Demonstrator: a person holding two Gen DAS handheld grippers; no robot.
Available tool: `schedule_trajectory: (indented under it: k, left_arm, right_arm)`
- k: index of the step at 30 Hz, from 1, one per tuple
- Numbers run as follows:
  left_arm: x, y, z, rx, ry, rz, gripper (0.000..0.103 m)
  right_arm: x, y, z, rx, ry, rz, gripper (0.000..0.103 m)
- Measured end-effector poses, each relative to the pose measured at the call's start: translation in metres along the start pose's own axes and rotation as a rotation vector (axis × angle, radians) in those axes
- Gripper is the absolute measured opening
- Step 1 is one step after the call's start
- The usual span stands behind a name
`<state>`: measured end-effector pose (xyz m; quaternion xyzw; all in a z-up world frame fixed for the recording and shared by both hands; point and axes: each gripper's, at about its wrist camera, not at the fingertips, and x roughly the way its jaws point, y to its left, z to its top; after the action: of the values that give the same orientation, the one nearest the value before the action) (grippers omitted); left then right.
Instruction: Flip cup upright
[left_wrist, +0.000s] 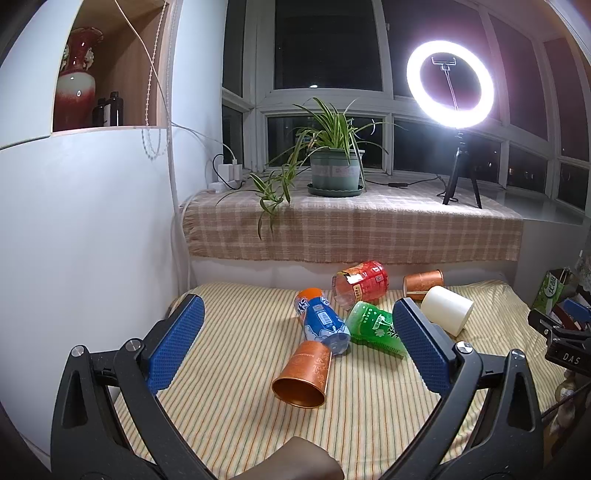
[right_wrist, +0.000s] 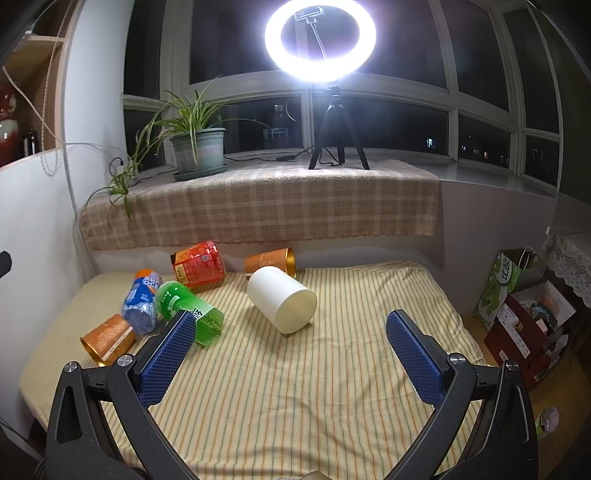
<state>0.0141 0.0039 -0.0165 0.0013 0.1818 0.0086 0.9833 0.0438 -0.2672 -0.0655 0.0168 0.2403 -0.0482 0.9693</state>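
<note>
Several cups lie on their sides on the striped cloth. In the left wrist view a copper cup (left_wrist: 303, 374) lies nearest, mouth toward me, then a blue cup (left_wrist: 323, 321), a green cup (left_wrist: 375, 326), a red cup (left_wrist: 360, 282), a second copper cup (left_wrist: 423, 283) and a white cup (left_wrist: 447, 308). My left gripper (left_wrist: 297, 312) is open and empty above the near cups. In the right wrist view the white cup (right_wrist: 282, 299) lies ahead of my open, empty right gripper (right_wrist: 290, 321); the green cup (right_wrist: 190, 308) touches its left finger (right_wrist: 168, 356).
A cloth-covered windowsill behind holds a potted plant (left_wrist: 334, 168) and a ring light on a tripod (right_wrist: 334, 125). A white wall (left_wrist: 85, 221) stands at the left. Boxes and a green bag (right_wrist: 504, 288) sit on the floor to the right of the table.
</note>
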Motion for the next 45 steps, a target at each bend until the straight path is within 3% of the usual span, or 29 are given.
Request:
schedule_trajectory:
  k: [35,45]
  left_arm:
    - [0.004,0.002,0.0,-0.002,0.014,0.012,0.103]
    - [0.007,0.029,-0.012,-0.013,0.045,0.078,0.103]
  right_arm:
    - [0.007,0.007,-0.001,-0.021,0.011,0.033,0.102]
    - [0.023,0.029,0.003,-0.113,0.015,0.157,0.102]
